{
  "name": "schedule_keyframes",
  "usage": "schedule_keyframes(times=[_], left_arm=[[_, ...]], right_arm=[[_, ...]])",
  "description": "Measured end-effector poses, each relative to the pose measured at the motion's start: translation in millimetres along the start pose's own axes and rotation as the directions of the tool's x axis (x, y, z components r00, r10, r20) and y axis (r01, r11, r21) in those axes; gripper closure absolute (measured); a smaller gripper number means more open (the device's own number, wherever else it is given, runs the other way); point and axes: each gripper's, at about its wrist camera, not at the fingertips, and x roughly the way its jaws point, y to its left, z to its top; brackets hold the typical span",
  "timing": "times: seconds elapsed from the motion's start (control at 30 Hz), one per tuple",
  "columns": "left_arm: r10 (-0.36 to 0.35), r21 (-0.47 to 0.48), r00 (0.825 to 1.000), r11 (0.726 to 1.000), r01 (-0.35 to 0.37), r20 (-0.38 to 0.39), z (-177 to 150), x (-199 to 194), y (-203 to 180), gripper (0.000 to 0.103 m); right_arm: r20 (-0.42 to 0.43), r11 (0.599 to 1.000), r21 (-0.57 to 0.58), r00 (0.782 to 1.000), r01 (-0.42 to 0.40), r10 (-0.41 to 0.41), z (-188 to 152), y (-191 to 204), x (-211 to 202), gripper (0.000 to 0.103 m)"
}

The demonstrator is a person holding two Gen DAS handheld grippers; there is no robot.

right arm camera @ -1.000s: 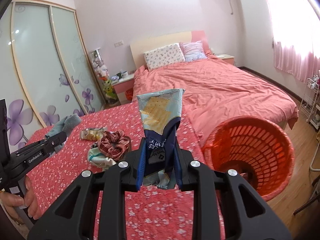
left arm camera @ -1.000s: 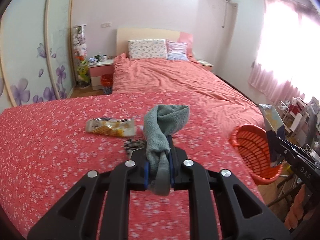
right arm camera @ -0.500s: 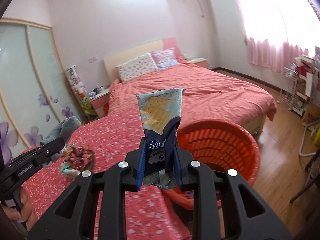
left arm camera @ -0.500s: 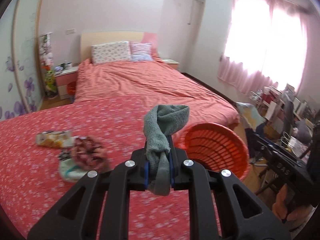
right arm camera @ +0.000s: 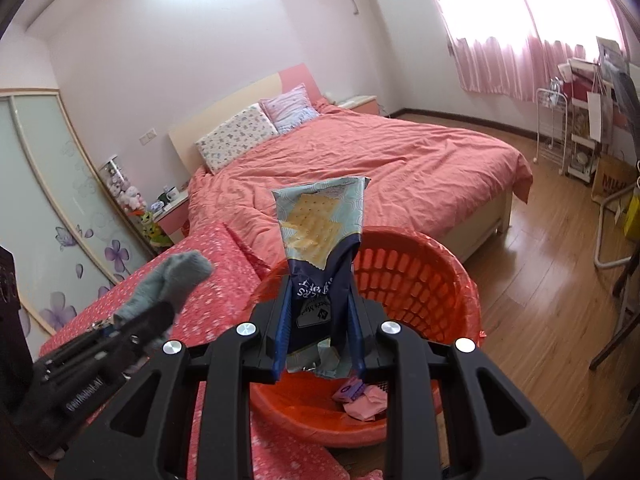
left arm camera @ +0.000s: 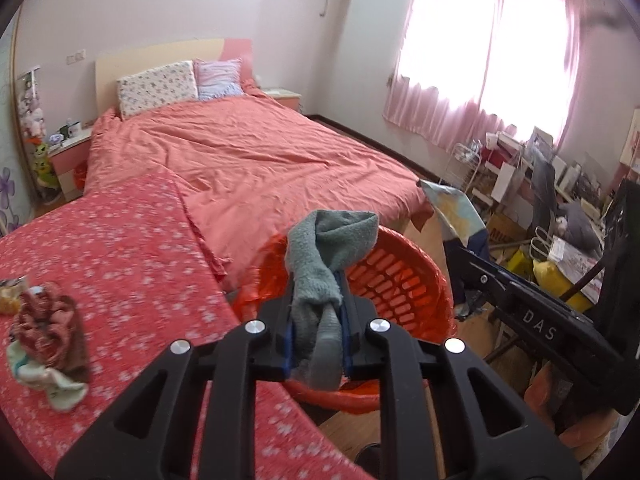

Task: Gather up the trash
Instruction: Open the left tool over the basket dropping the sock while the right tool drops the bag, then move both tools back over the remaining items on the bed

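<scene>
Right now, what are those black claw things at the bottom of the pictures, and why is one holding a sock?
Those claws are grabbing tools. A person holds one in each hand, and each tool has a small camera that looks forward along its two fingers. So one picture comes from the left tool and the other from the right tool.

The left gripper is squeezed shut on a grey sock. The right gripper is squeezed shut on an empty cracker wrapper. Both are held over an orange trash basket that stands beside a surface with a red flowered cover. Some pink and purple scraps already lie inside the basket.

On the cover, a bundle of crumpled cloth remains. Behind everything is a big bed with pillows.
</scene>
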Motion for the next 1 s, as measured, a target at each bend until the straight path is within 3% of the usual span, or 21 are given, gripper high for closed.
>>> schedule_keyframes(times=[0.1, 0.17, 0.23, 0.27, 0.4, 0.53, 0.63, 1.0], left_arm=[[0.004, 0.016, 1.000, 1.000, -0.004, -0.031, -0.1, 23.5, -5.5, 0.081], [0.017, 0.026, 0.998, 1.000, -0.016, -0.052, -3.9, 37.9, -7.6, 0.070], [0.033, 0.028, 0.997, 0.999, -0.032, -0.064, -7.0, 46.9, -5.6, 0.061], [0.042, 0.025, 0.997, 0.999, -0.040, -0.071, -8.0, 50.6, -3.2, 0.058], [0.080, 0.003, 0.993, 0.997, -0.080, -0.089, -13.6, 53.5, 14.6, 0.054], [0.128, -0.002, 0.989, 0.992, -0.128, -0.076, -19.9, 40.1, 33.2, 0.049], [0.168, -0.002, 0.984, 0.986, -0.168, -0.061, -26.7, 24.8, 46.4, 0.043], [0.294, -0.074, 0.955, 0.952, -0.296, -0.035, -52.0, -43.9, 120.5, 0.039]], right_arm=[[-0.022, 1.000, 0.007, 1.000, 0.012, -0.012, -1.1, -5.6, 14.9, 0.076], [-0.035, 1.000, -0.002, 0.999, 0.019, -0.019, -3.0, -6.0, 19.9, 0.071], [-0.044, 0.999, -0.013, 0.998, 0.033, -0.033, -4.5, -7.6, 26.2, 0.058], [-0.050, 0.999, -0.020, 0.998, 0.037, -0.038, -5.4, -7.8, 29.1, 0.056], [-0.073, 0.999, -0.026, 0.996, 0.044, -0.046, -9.7, -11.4, 32.1, 0.048], [-0.053, 0.996, -0.056, 0.996, 0.068, -0.071, -12.9, -7.1, 24.1, 0.033], [-0.036, 0.991, -0.095, 0.995, 0.091, -0.095, -15.1, 1.5, 17.5, 0.027], [-0.036, 0.972, -0.226, 0.996, 0.067, -0.077, -33.7, 59.7, 8.3, 0.026]])
